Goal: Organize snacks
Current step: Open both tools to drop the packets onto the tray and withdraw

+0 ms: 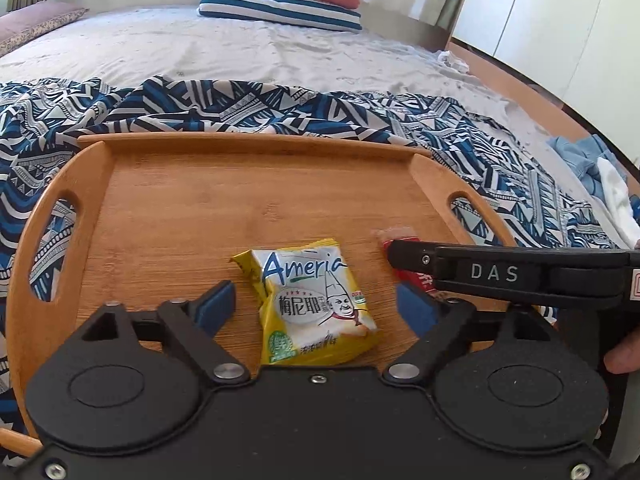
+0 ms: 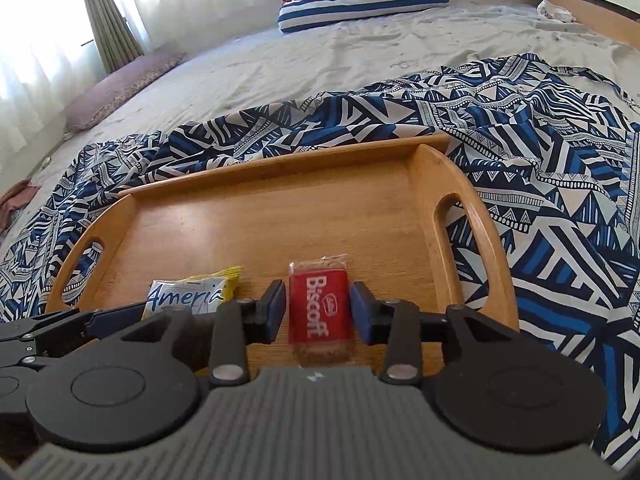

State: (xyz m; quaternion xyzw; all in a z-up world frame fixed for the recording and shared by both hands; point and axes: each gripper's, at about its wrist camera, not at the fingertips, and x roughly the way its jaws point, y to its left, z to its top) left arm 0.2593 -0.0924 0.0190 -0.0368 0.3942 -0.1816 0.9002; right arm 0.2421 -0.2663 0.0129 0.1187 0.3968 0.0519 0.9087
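Observation:
A yellow Ameria snack packet lies flat on the wooden tray, between the wide-open blue pads of my left gripper, which do not touch it. A red Biscoff biscuit packet lies on the tray between the pads of my right gripper, with a small gap on each side. The right gripper also shows in the left wrist view, covering most of the Biscoff packet. The Ameria packet and the left gripper's finger show at the left of the right wrist view.
The tray rests on a blue and white patterned cloth on a grey bed. Striped and red pillows lie at the head. Blue and white clothes lie at the right edge. White wardrobe doors stand to the right.

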